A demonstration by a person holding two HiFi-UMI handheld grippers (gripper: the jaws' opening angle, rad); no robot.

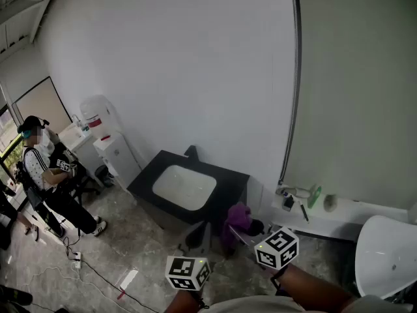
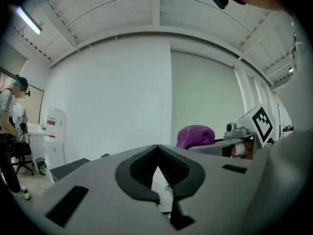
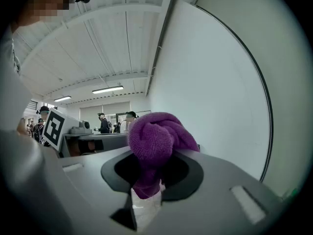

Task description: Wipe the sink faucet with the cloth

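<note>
A black counter [image 1: 229,182] holds a white sink basin [image 1: 184,186], and a dark faucet [image 1: 191,152] rises at its far edge against the wall. My right gripper [image 1: 240,232] is held in front of the counter's near right corner, shut on a bunched purple cloth [image 1: 238,218]. In the right gripper view the cloth [image 3: 157,137] bulges up out of the closed jaws of the right gripper [image 3: 149,182]. My left gripper [image 1: 198,237] is held just left of it, also short of the counter. Its jaws in the left gripper view [image 2: 157,156] are shut and hold nothing. The purple cloth [image 2: 195,135] shows to its right.
A person [image 1: 45,168] sits at the far left by a water dispenser [image 1: 98,117] and a white cabinet [image 1: 118,158]. To the right lie a white ledge [image 1: 339,220] with small items, a green object [image 1: 315,195] and a white fixture [image 1: 386,253]. A pipe [image 1: 294,83] runs down the wall.
</note>
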